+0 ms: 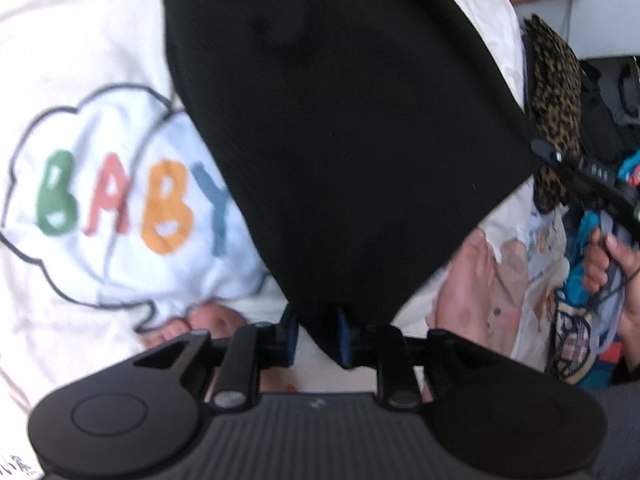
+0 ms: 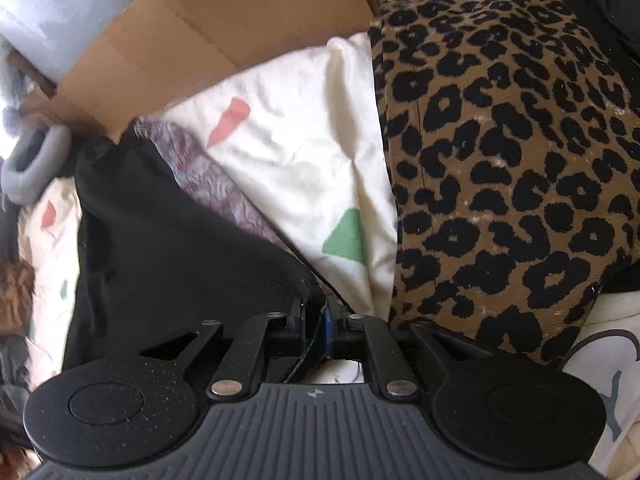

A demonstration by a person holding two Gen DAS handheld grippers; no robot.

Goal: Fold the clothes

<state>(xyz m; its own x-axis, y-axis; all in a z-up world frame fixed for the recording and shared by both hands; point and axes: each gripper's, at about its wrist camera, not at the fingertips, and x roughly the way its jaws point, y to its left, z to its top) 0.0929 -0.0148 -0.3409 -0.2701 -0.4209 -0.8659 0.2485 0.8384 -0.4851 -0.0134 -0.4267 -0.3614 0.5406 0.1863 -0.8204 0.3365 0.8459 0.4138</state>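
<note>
A black garment (image 1: 344, 152) hangs stretched between both grippers over a white "BABY" printed cloth (image 1: 100, 200). My left gripper (image 1: 316, 336) is at the garment's lower corner, its blue pads apart with the cloth against the right pad. My right gripper (image 2: 316, 320) is shut on another corner of the black garment (image 2: 168, 248); it also shows at the right of the left wrist view (image 1: 560, 160), pinching the garment's edge.
A folded leopard-print garment (image 2: 500, 168) lies to the right on the white printed sheet (image 2: 304, 168). A cardboard flap (image 2: 224, 36) stands behind. A purple-grey knit (image 2: 208, 176) sits under the black garment. Patterned clothes (image 1: 532, 280) pile at the right.
</note>
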